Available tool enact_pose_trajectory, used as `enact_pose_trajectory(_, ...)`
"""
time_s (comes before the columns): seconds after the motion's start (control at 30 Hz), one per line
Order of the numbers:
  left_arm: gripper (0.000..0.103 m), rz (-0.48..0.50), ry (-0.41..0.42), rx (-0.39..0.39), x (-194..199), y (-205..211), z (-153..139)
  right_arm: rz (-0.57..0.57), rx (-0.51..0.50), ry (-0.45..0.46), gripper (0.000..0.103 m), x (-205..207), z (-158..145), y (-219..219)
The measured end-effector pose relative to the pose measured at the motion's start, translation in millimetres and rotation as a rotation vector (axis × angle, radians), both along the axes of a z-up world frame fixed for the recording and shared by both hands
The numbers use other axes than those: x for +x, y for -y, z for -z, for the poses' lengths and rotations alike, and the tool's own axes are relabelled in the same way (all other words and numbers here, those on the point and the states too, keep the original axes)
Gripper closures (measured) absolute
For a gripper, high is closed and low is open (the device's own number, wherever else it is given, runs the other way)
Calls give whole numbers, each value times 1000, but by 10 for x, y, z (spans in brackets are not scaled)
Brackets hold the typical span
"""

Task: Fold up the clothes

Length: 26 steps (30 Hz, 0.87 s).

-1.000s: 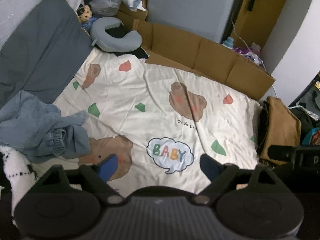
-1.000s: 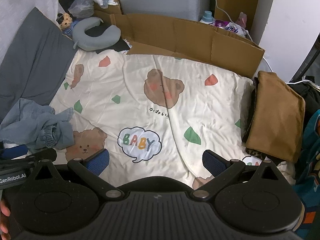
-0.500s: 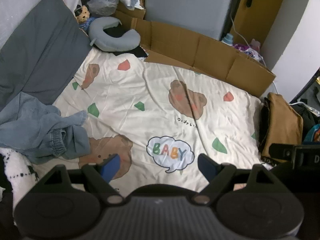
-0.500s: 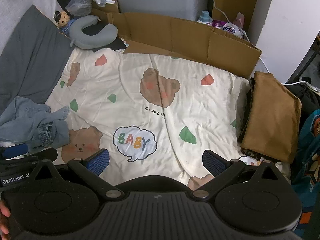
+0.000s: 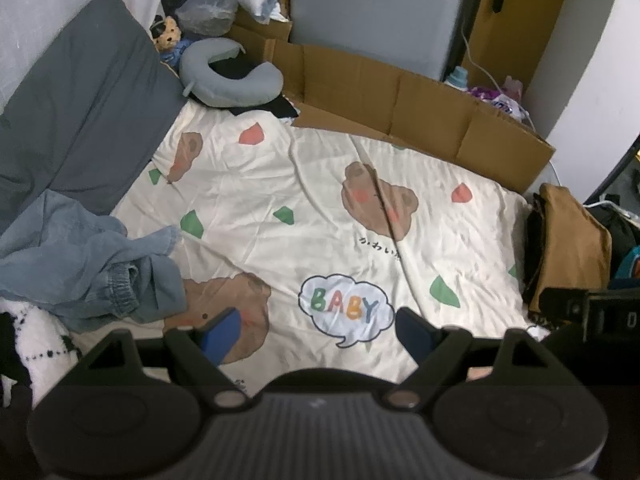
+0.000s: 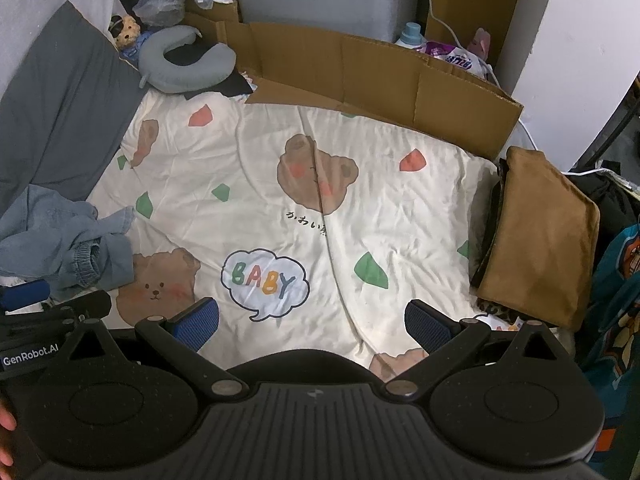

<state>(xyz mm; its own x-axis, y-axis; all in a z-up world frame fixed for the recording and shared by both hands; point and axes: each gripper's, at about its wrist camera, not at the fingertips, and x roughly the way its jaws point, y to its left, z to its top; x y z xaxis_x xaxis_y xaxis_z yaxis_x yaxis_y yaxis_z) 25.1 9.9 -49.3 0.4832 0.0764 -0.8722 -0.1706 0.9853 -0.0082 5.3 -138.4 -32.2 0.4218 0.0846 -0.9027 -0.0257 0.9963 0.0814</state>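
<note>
A crumpled light-blue denim garment [image 5: 88, 264] lies at the left edge of the bed; it also shows in the right wrist view [image 6: 68, 240]. A folded brown garment [image 5: 572, 248] rests on a dark stack at the bed's right edge, and shows in the right wrist view [image 6: 536, 236]. My left gripper [image 5: 318, 330] is open and empty, held above the near part of the bed. My right gripper [image 6: 312, 322] is open and empty, also above the near edge, to the right of the left one.
A cream bedsheet [image 5: 320, 200] with bears and a "BABY" bubble covers the bed. A grey pillow [image 5: 76, 120] lies at the left, a grey neck pillow [image 5: 228, 76] and a teddy [image 5: 168, 36] at the back. Cardboard [image 5: 420, 104] lines the far edge. White knitwear [image 5: 36, 344] sits near left.
Both grippers have pulled back and up slightly from the bed; the scene has shifted a little. Both stay open and empty.
</note>
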Motion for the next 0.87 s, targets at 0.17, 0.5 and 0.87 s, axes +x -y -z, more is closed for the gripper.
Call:
enact_pose_trajectory(0.17,17,-9,-1,0,-2,41,-4,1,1,-2,1,-1,-1,-17)
enact_pose_trajectory(0.5,17,-7,2,10,-13,42,-11,-2,4,4,1,-2,-5,22)
enact_pose_trajectory(0.87,15,-20,2,36,-12,57,-33,-2,9,5,1,-3,-3,24)
